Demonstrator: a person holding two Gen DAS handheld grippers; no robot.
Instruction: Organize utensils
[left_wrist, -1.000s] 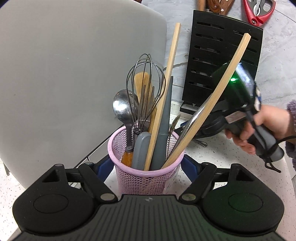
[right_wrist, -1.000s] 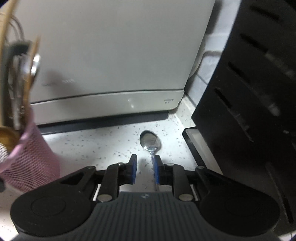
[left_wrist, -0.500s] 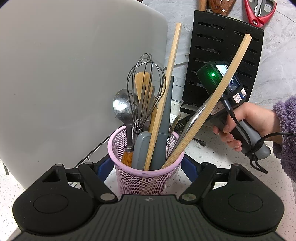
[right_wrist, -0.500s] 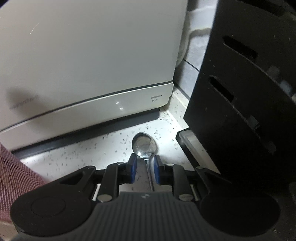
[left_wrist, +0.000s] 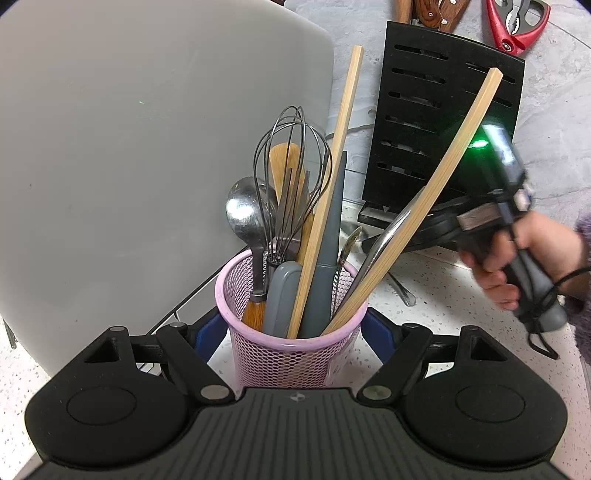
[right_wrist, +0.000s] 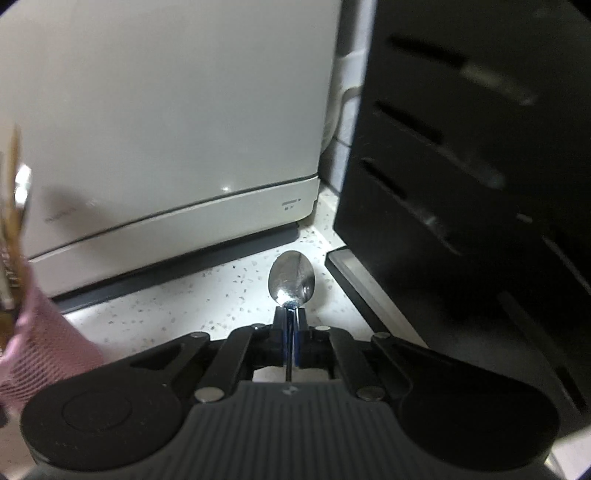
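Observation:
A pink mesh cup (left_wrist: 291, 350) stands on the speckled counter between the blue pads of my left gripper (left_wrist: 293, 332), which is shut on its sides. It holds a whisk (left_wrist: 291, 177), a large spoon (left_wrist: 243, 214), two long chopsticks (left_wrist: 424, 206), a wooden spatula and grey handles. In the right wrist view my right gripper (right_wrist: 290, 317) is shut on the thin handle of a small metal spoon (right_wrist: 291, 277), whose bowl sticks out ahead of the fingertips, just over the counter. The cup's edge (right_wrist: 40, 350) shows at the left there.
A white appliance (right_wrist: 166, 129) fills the back left. A black slotted knife block (right_wrist: 461, 184) stands close on the right, and red scissors (left_wrist: 517, 22) hang on the wall above it. A person's hand (left_wrist: 517, 258) in a purple sleeve grips the right gripper's handle.
The right gripper's jaws have closed onto the spoon's handle, and it has rolled and shifted a little. The left gripper and the cup have not moved.

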